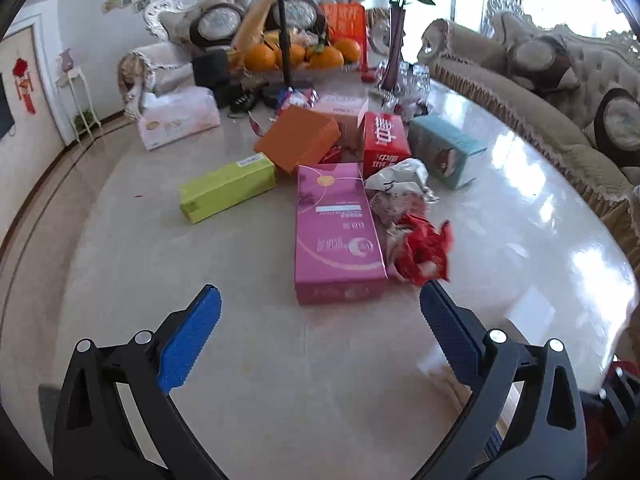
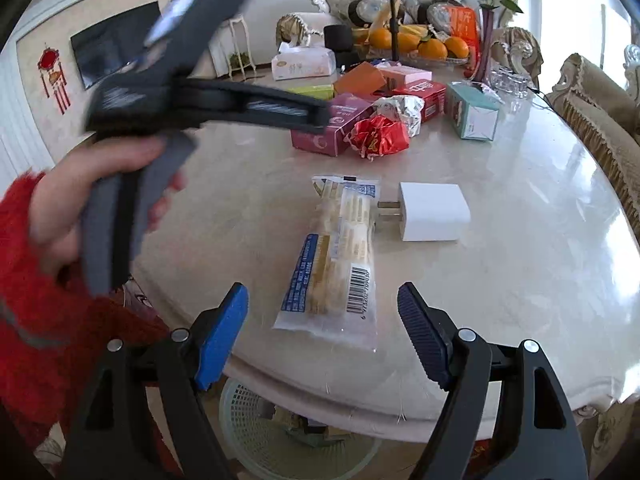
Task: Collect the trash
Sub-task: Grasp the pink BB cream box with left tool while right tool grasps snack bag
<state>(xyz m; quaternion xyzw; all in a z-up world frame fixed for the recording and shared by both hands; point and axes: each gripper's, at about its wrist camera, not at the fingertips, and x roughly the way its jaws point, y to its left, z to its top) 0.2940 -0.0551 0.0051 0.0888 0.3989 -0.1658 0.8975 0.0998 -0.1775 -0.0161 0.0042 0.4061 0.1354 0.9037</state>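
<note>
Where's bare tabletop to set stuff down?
Free: near the left tongs, below the green box; right of the white charger. Crowded: box cluster around the pink box and red wrapper.

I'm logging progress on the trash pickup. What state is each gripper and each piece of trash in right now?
left gripper: open, empty, above the table.
right gripper: open, empty, on either side of the snack wrapper.
snack wrapper: flat on the table, not gripped.
red foil wrapper: crumpled, on the table.
pink box: lying flat, closed.
white basket: under the table edge, holds some trash.
</note>
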